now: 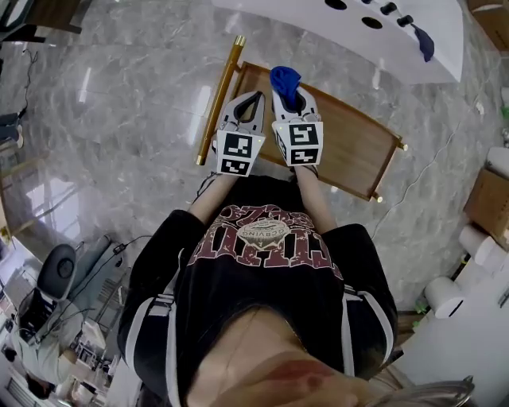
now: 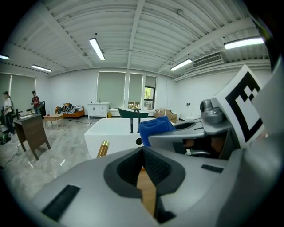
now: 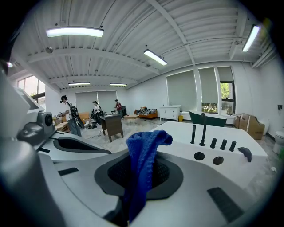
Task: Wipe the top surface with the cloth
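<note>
Right gripper (image 3: 143, 170) has its jaws pinched tight on the blue cloth (image 3: 144, 150), which bunches up above them and trails down between them. Left gripper (image 2: 143, 155) has its jaws closed together with nothing in them, just wood showing underneath. Both sit side by side over the wooden worktop (image 1: 354, 147), with a white bathtub (image 1: 318, 36) beyond.

A grey marble floor (image 1: 119, 95) carries a low wooden top (image 1: 350, 151) in a gold frame (image 1: 221, 99), near the middle. Farther off, to the right, stands a white tub (image 1: 302, 24). What seems a thin cable (image 1: 421, 171) trails over the floor at right.
</note>
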The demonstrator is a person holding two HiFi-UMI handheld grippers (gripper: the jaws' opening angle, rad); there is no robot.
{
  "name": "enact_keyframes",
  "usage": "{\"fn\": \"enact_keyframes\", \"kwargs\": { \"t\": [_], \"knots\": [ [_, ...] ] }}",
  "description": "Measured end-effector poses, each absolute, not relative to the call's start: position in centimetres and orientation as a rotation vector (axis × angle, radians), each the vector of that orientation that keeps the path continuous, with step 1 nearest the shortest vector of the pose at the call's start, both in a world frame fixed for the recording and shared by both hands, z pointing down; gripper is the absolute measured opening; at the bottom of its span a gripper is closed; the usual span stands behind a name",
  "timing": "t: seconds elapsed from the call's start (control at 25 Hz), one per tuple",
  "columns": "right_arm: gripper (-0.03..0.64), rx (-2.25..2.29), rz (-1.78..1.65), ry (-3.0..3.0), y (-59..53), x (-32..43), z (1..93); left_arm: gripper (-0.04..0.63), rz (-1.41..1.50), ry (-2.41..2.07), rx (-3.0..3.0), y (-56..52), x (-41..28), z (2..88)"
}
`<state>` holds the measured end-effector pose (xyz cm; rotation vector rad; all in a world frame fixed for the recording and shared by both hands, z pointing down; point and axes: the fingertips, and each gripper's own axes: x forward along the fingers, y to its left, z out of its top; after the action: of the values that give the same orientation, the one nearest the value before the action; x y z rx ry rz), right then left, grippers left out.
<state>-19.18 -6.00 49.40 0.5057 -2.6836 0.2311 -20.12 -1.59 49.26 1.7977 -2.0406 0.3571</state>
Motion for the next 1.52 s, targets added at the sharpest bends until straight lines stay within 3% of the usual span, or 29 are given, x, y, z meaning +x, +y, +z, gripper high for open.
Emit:
{"fn": "enact_keyframes", "kwargs": {
  "t": [1.52],
  "knots": [
    [0.064,0.246,0.320,-2.305,-4.7,-29.9,68.2,0.049,0.488,-1.749,1.438,3.6,-22.1,69.1]
  ]
}}
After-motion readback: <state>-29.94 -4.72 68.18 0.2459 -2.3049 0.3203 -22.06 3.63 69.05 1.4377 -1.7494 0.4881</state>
